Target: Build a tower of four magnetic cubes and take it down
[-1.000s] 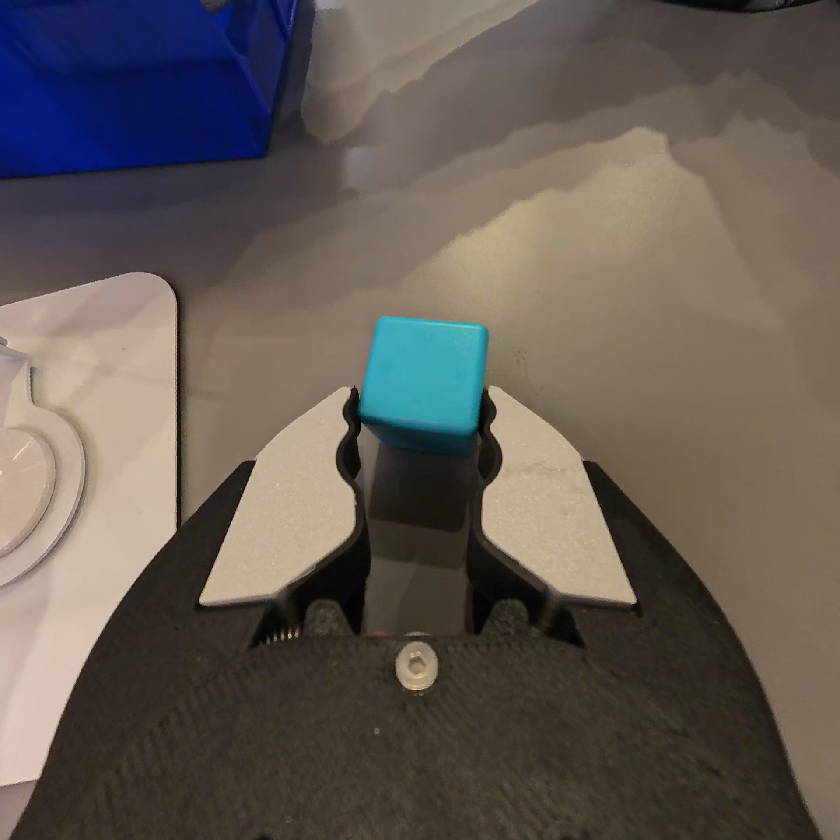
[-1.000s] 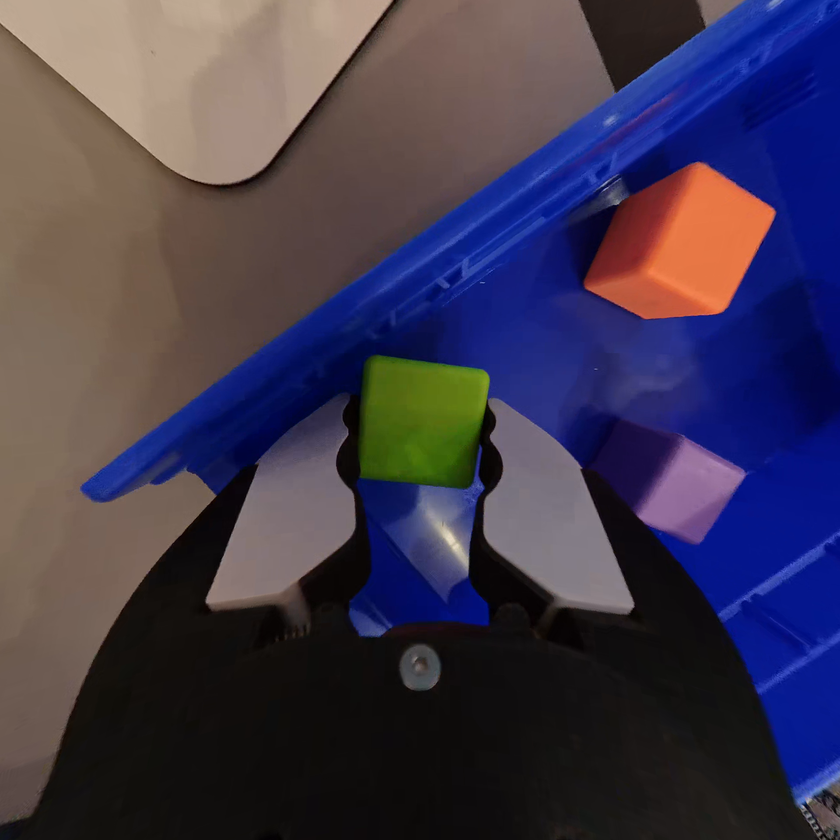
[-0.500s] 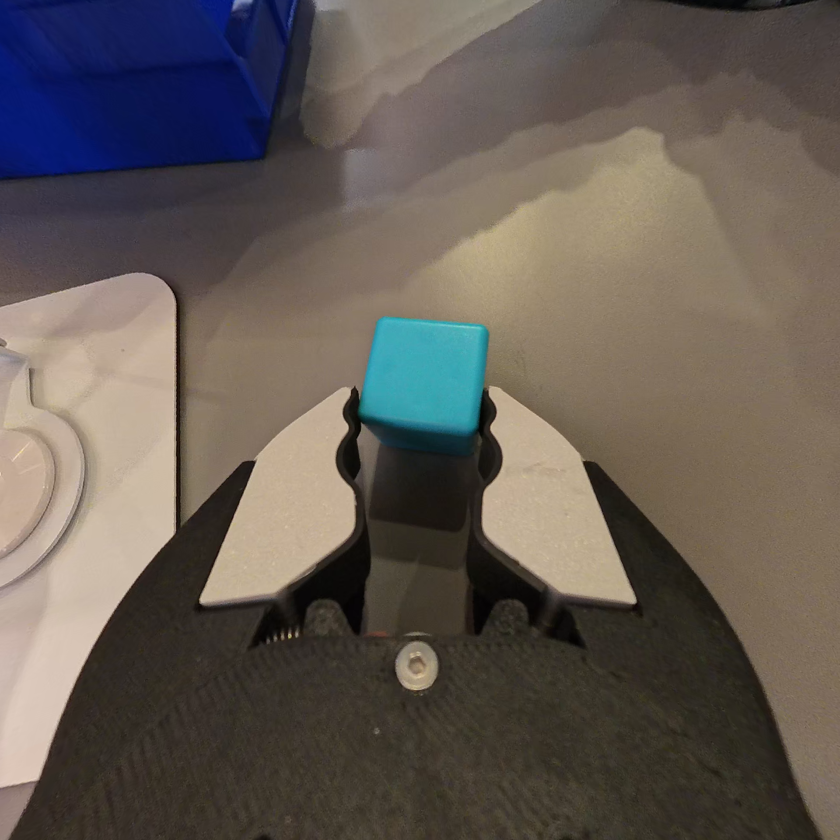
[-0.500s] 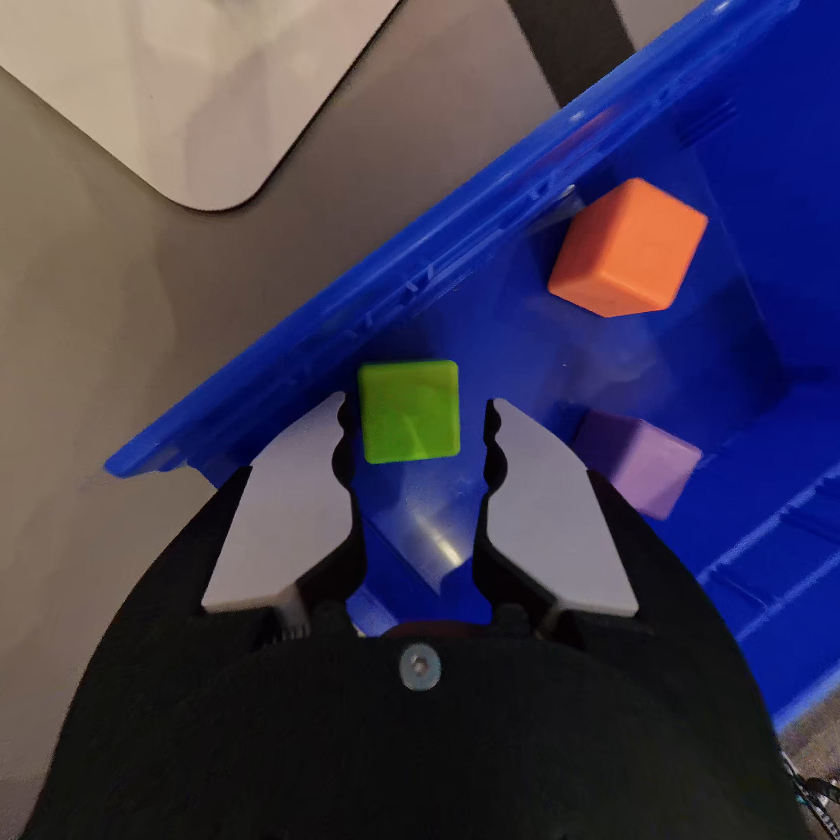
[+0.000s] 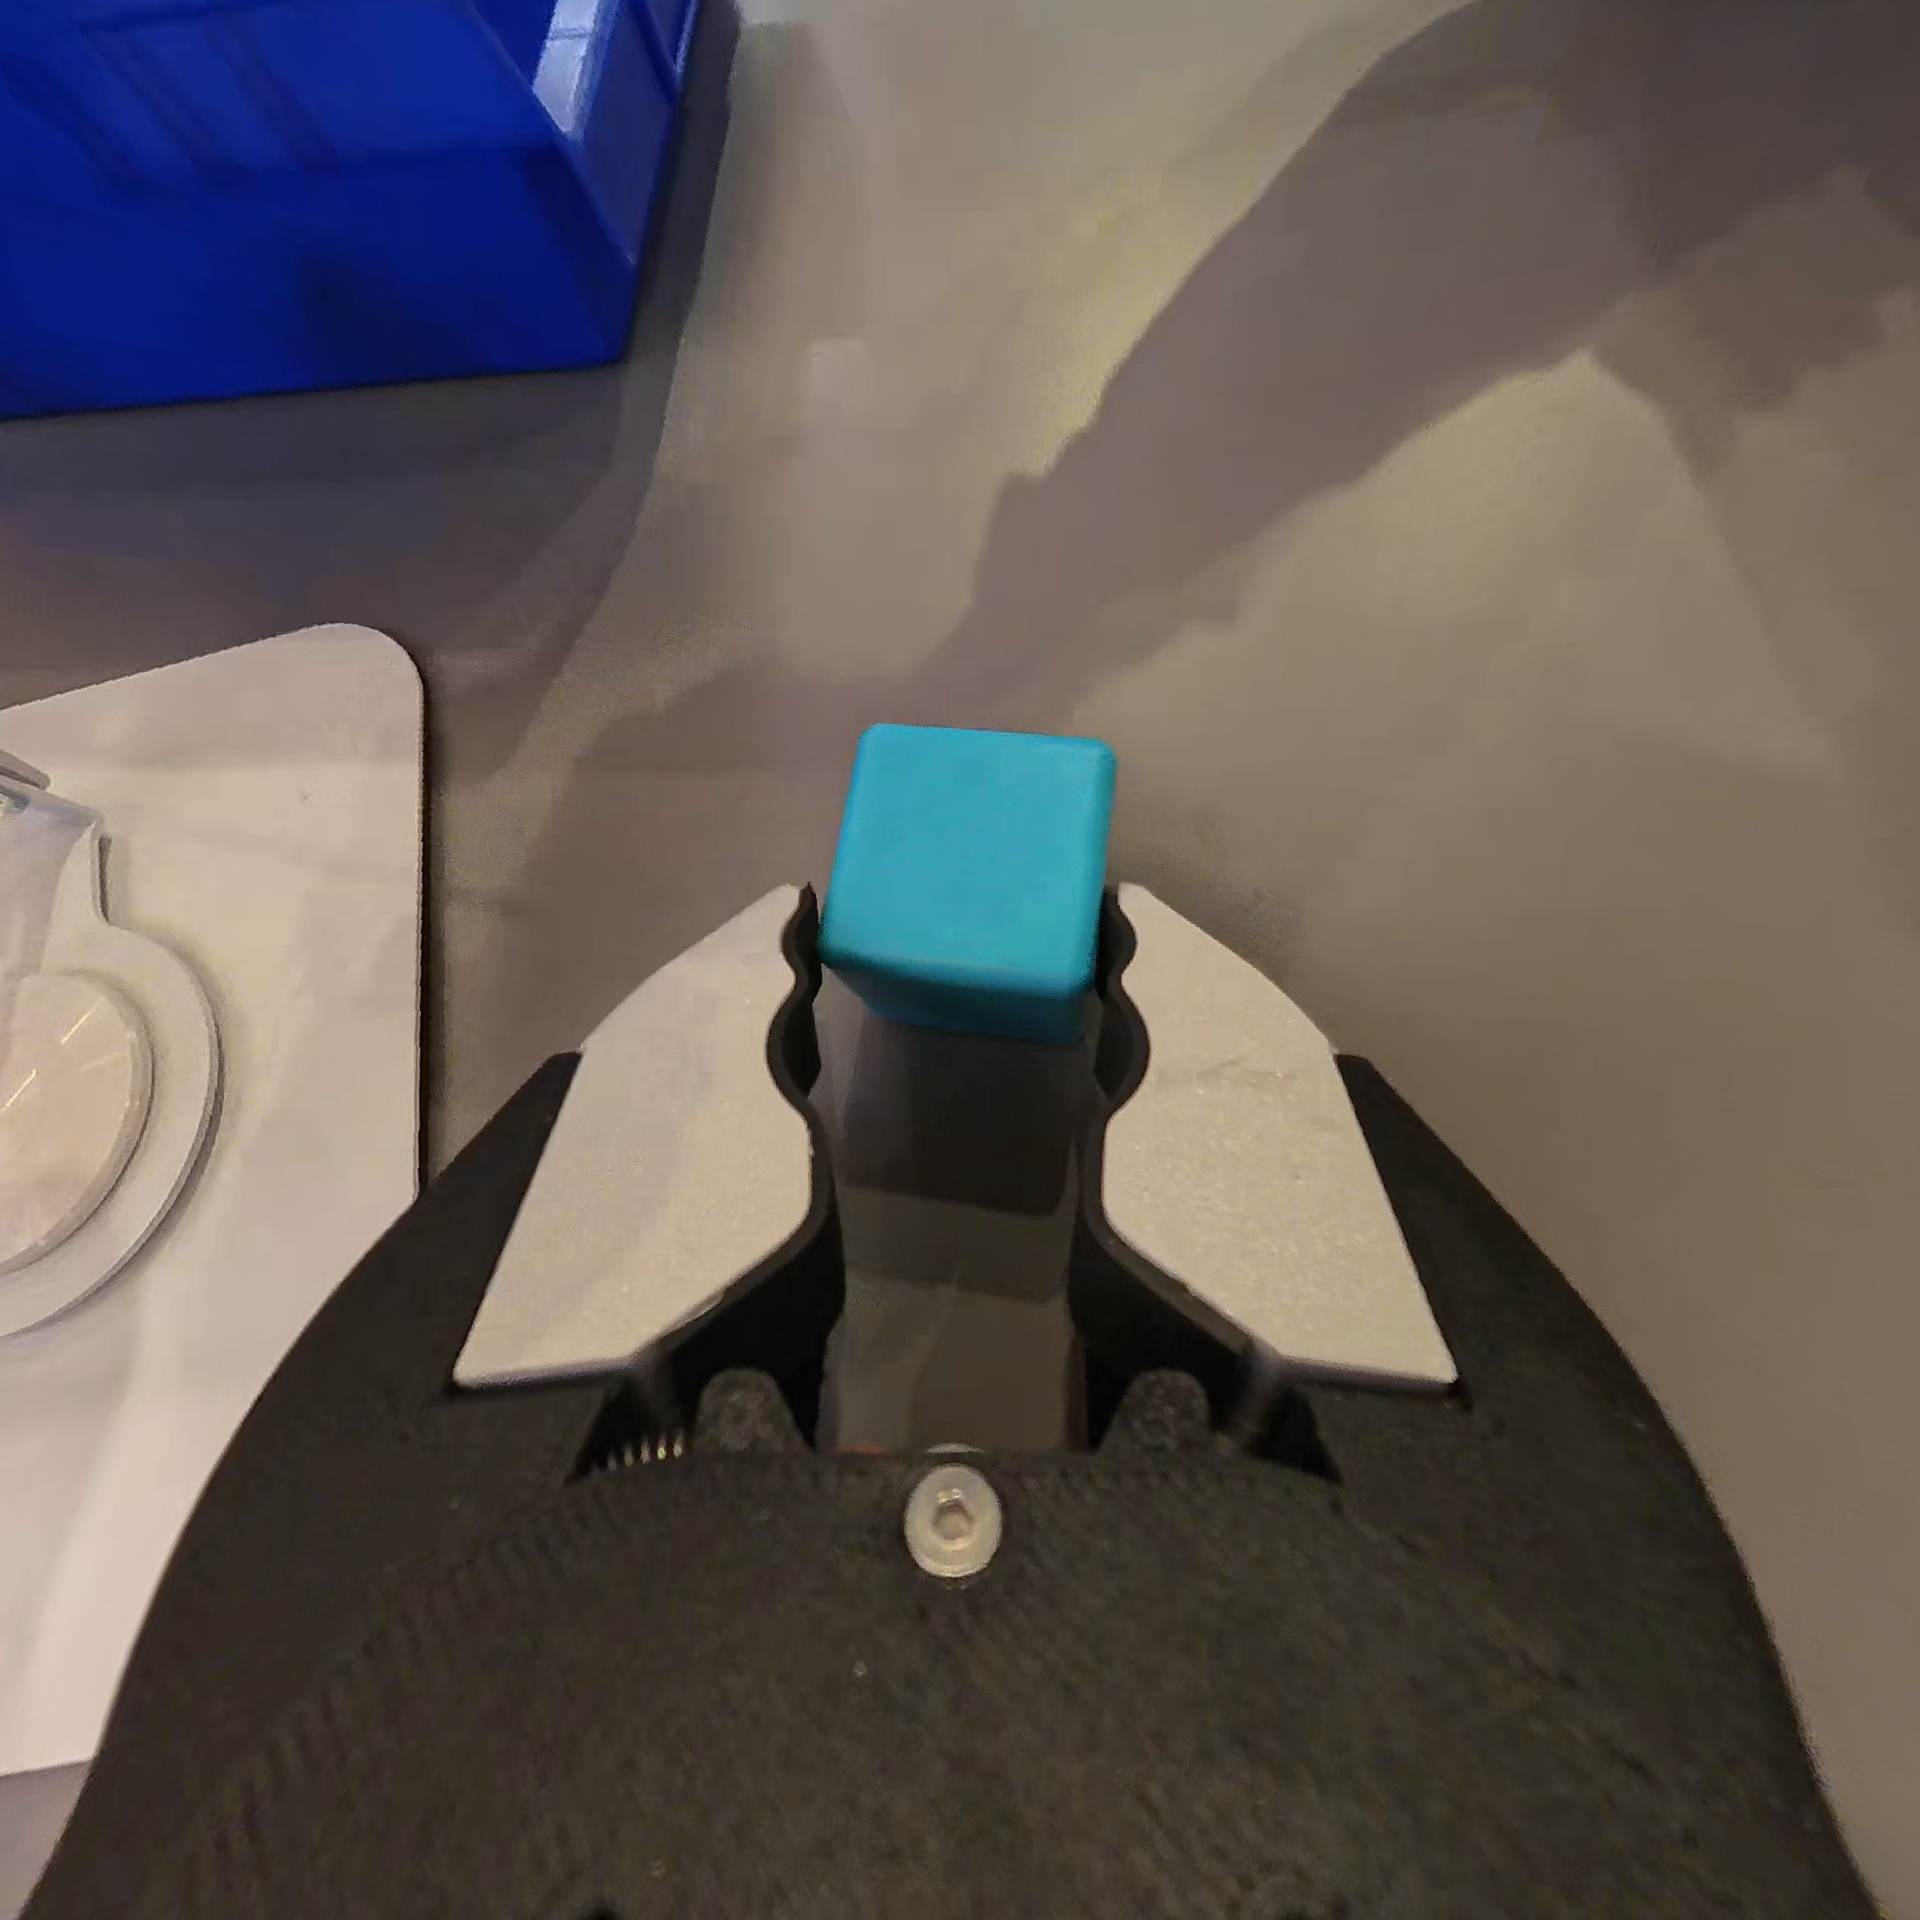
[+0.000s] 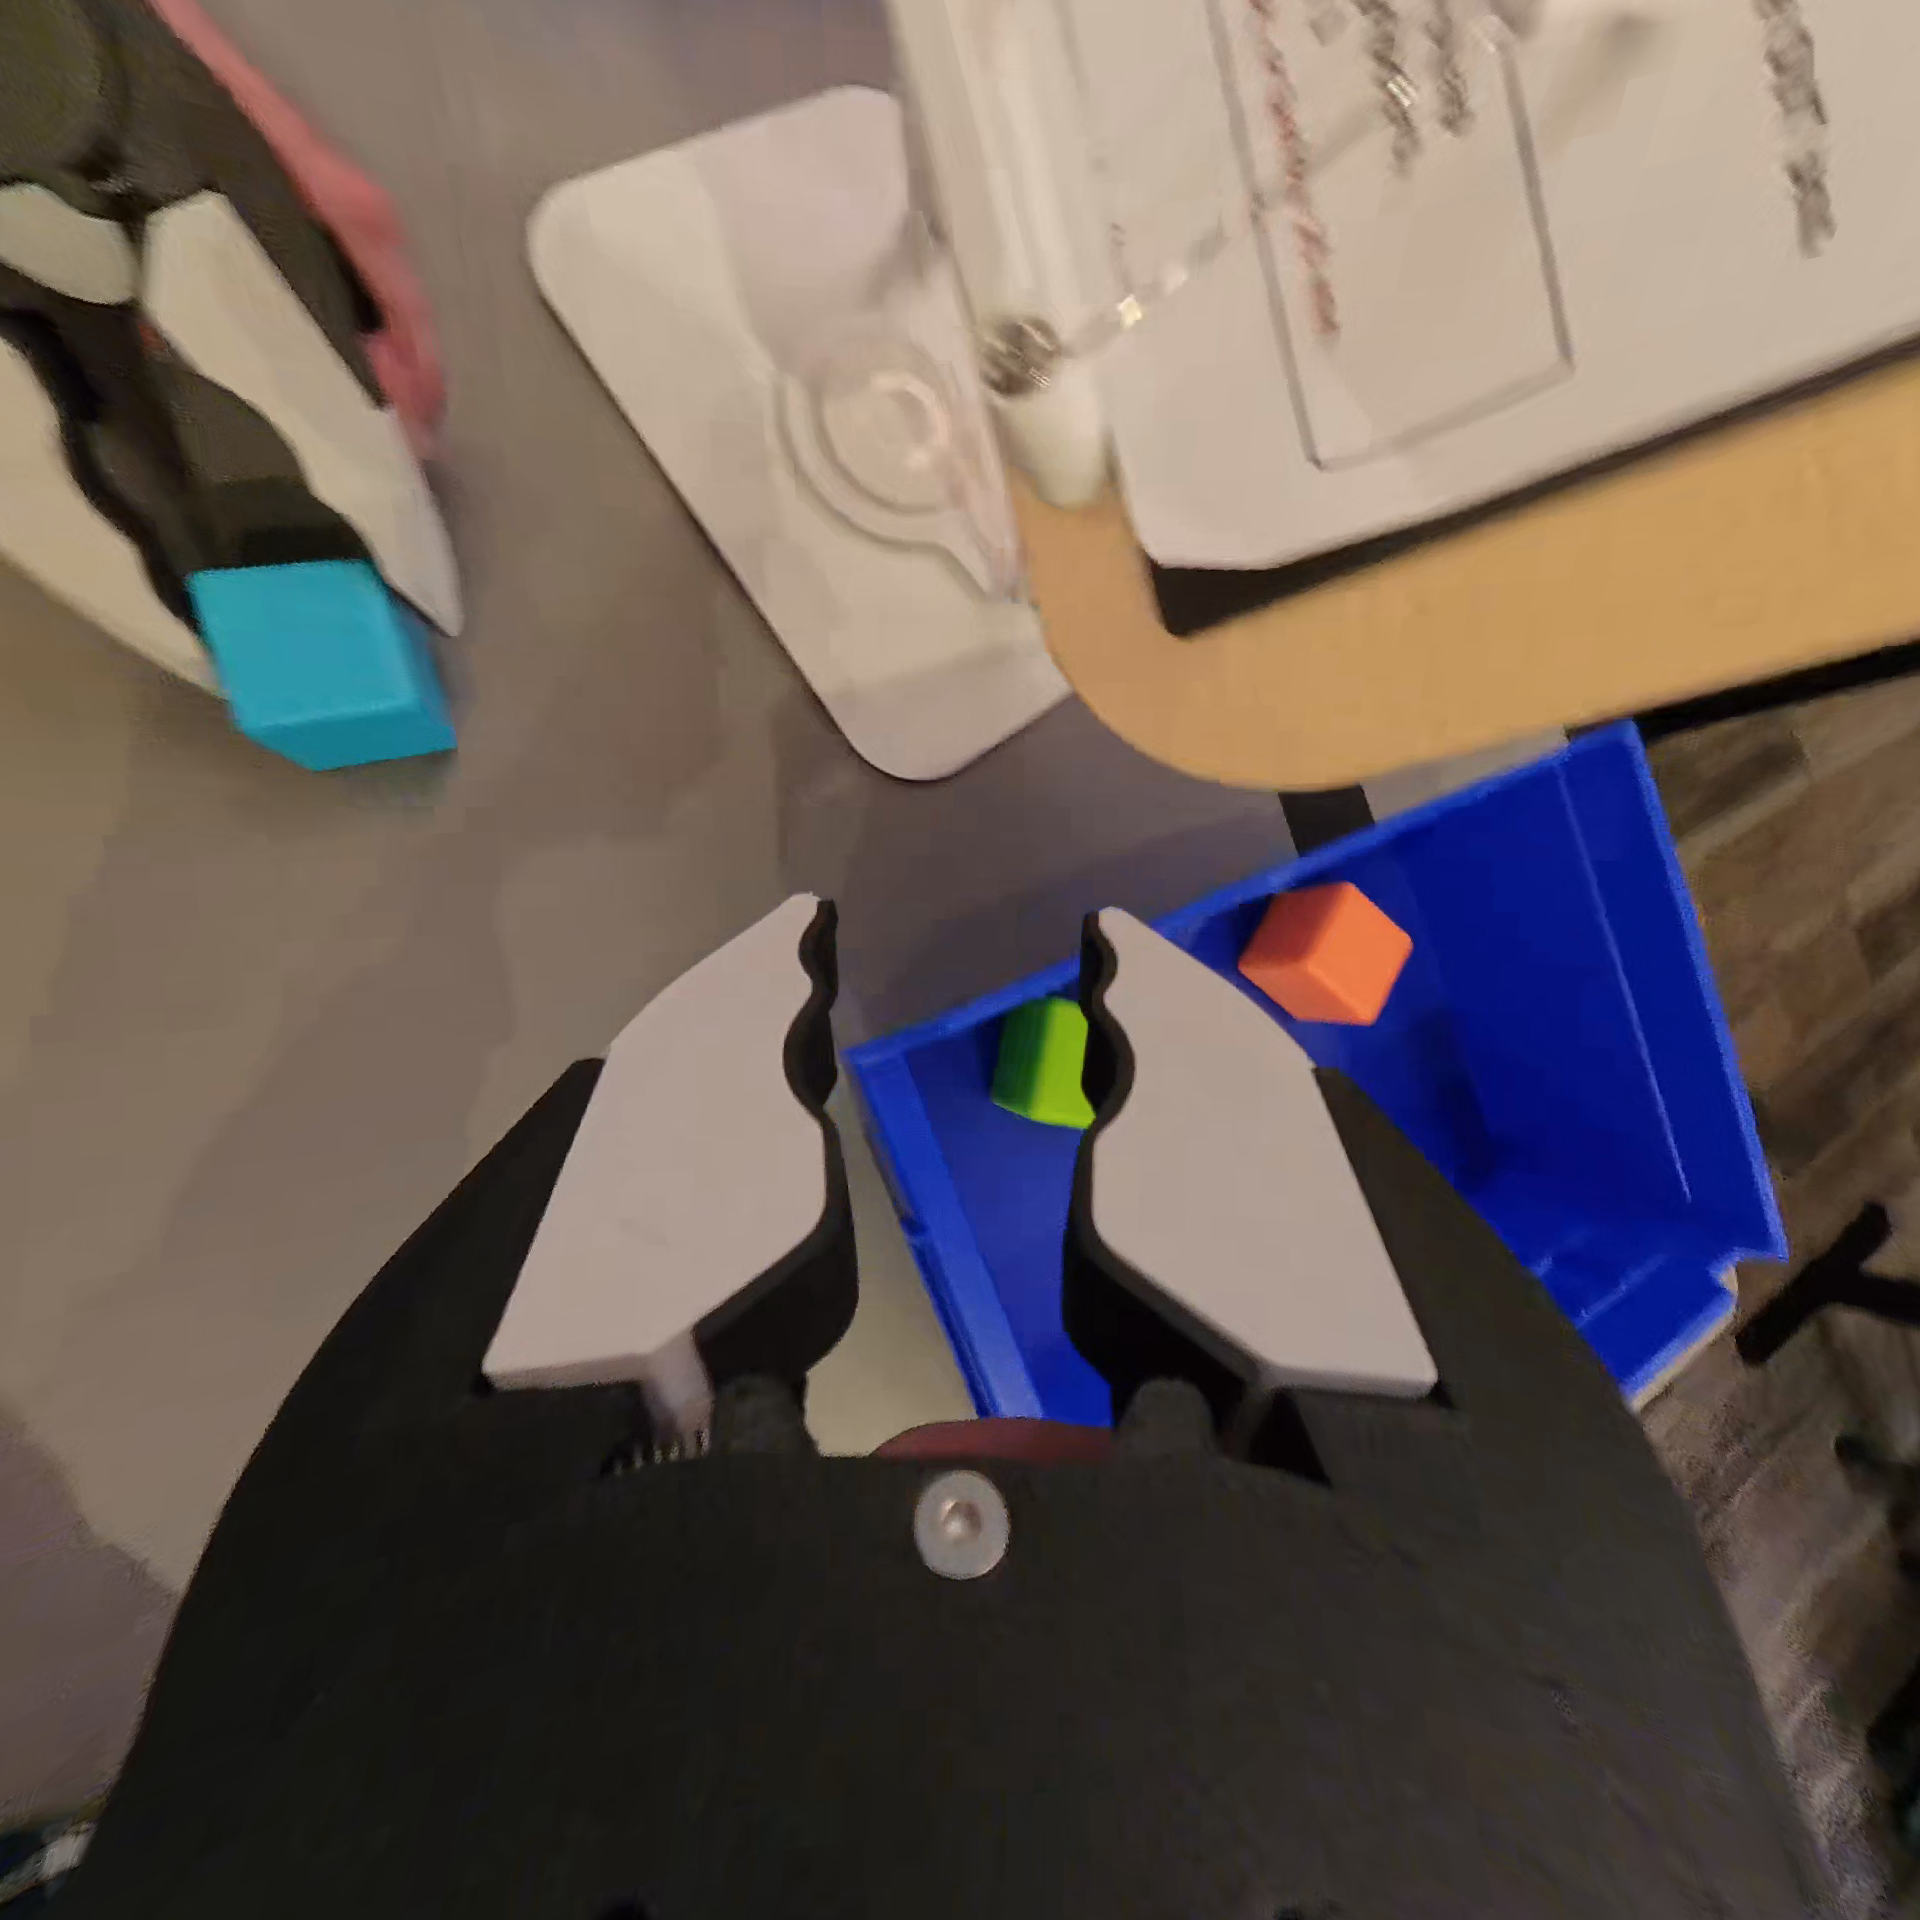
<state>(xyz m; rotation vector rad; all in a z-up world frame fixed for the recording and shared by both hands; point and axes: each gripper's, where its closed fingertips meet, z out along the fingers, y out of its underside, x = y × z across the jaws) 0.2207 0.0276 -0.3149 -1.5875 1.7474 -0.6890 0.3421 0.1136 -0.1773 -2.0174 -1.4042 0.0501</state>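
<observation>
My left gripper point(image 5: 958, 914) is shut on a teal cube point(image 5: 966, 873) and holds it at the grey table; the right wrist view shows the same cube point(image 6: 322, 665) in that gripper at the upper left. My right gripper point(image 6: 954, 925) is open and empty, high above the near corner of the blue bin point(image 6: 1621, 1039). Inside the bin lie a green cube point(image 6: 1039, 1060) and an orange cube point(image 6: 1325, 951). The purple cube is hidden in this view.
A white mat point(image 6: 727, 343) with a clear plastic piece point(image 6: 894, 416) lies on the table; it also shows at the left of the left wrist view point(image 5: 260, 935). A tan board point(image 6: 1455, 634) carrying a white sheet overhangs at the upper right. The blue bin point(image 5: 312, 208) stands at the far left.
My right gripper opened and let go of the green cube into the bin, then rose high and drew back. My left gripper kept the teal cube and hardly moved.
</observation>
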